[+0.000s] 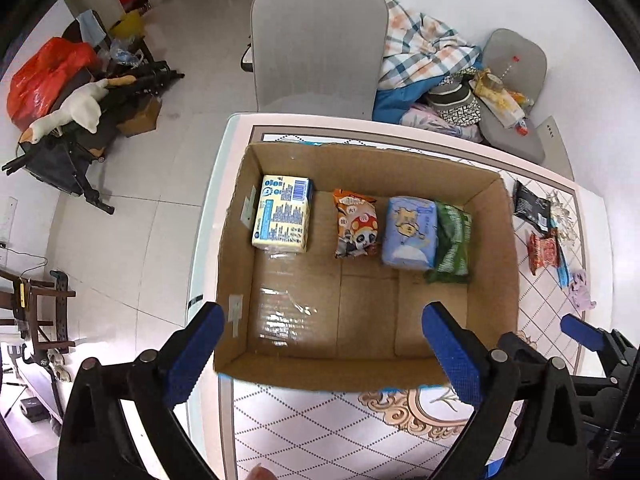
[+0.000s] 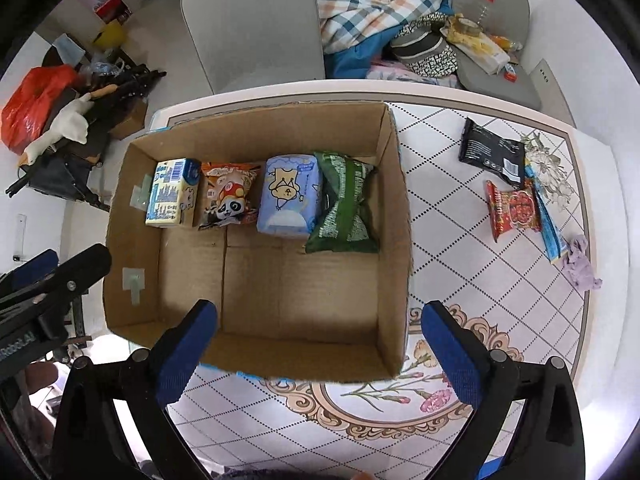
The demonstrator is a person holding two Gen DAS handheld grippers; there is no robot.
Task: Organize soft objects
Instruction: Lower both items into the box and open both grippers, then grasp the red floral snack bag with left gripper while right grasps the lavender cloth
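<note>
An open cardboard box (image 1: 492,248) (image 2: 394,220) stands on the patterned table. Along its far wall lie a yellow tissue pack (image 1: 282,213) (image 2: 172,192), a panda snack bag (image 1: 356,224) (image 2: 228,196), a blue tissue pack (image 1: 410,232) (image 2: 290,196) and a green bag (image 1: 452,240) (image 2: 346,204). Right of the box lie a black packet (image 2: 494,150) (image 1: 532,206), a red packet (image 2: 514,208) (image 1: 543,250), a blue wrapper (image 2: 550,224) and a purple cloth (image 2: 580,264) (image 1: 580,290). My left gripper (image 1: 324,354) and right gripper (image 2: 320,350) are open and empty above the box's near edge.
A grey chair (image 1: 316,44) (image 2: 256,24) stands behind the table. Beside it a second chair (image 2: 494,36) holds blankets, a hat and clutter. Bags, a goose plush (image 1: 76,110) and tripods lie on the floor to the left. The table edge (image 1: 208,240) drops off at the left.
</note>
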